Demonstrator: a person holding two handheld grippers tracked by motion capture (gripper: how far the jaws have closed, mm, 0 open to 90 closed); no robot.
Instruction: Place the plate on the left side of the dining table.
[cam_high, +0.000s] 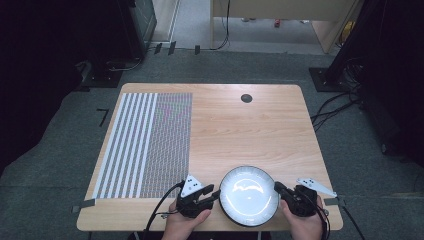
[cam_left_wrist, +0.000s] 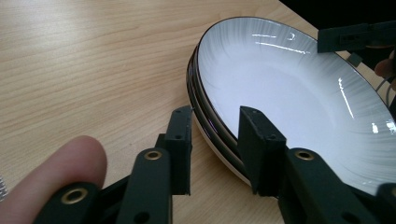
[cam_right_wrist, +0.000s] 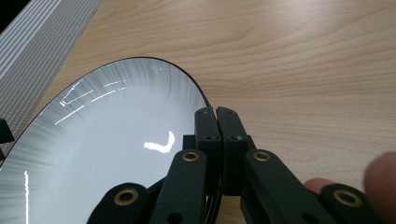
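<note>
Wooden table (cam_high: 235, 135) filled most of the high view, with grey carpet around it. A striped and finely patterned mat (cam_high: 145, 145) lay flat over the table's left part. A small dark round disc (cam_high: 246, 98) sat near the far edge, well apart from everything else.

Stack of white plates (cam_high: 249, 195) with dark rims rested at the near edge, between the two grippers. In the left gripper view, at least three rims showed stacked (cam_left_wrist: 280, 88).

Left gripper (cam_high: 212, 194) sat just beside the stack's left rim; jaws stood apart, one on either side of the rims, not pressed in (cam_left_wrist: 215, 140). Left hand (cam_high: 182, 222) held it from below.

Right gripper (cam_high: 278, 188) was at the stack's right rim; jaws were pinched together on the top plate's edge (cam_right_wrist: 216, 122). Right hand (cam_high: 302, 225) held it.
</note>
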